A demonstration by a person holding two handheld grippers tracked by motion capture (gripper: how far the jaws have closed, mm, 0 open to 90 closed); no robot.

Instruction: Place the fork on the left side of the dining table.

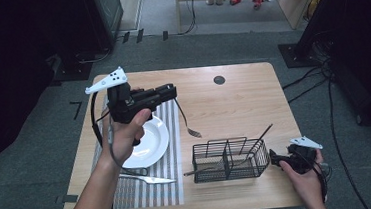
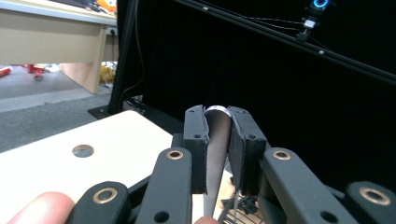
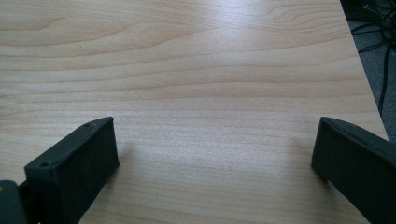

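The thin shiny silver metal fork [image 1: 187, 120] looks light, hard and stiff, so I think it will not bend or break. Metal is smooth and slippery, and a fork held by one end could swing or slip out. The best place to hold it seems to be the flat end of the handle, and that is where it is held now. It hangs down in the air over the table, with its prongs at the bottom, just right of the striped mat. In the left gripper view its rounded handle tip [image 2: 216, 135] sits squeezed between the two black jaws.

The left gripper [image 1: 168, 93] is clamped tight on the fork handle, held up above the round white plate [image 1: 152, 143]. The plate rests on a grey and white striped place mat [image 1: 172, 183]. A silver knife [image 1: 146, 178] lies on the mat just below the plate.

To the right stands a black wire basket with compartments [image 1: 230, 159]. A long thin dark utensil [image 1: 259, 140] leans in it.

The right gripper [image 1: 280, 159] rests low just beside the basket. Its jaws stand wide apart with nothing between them, over the light wooden table [image 3: 196, 70].
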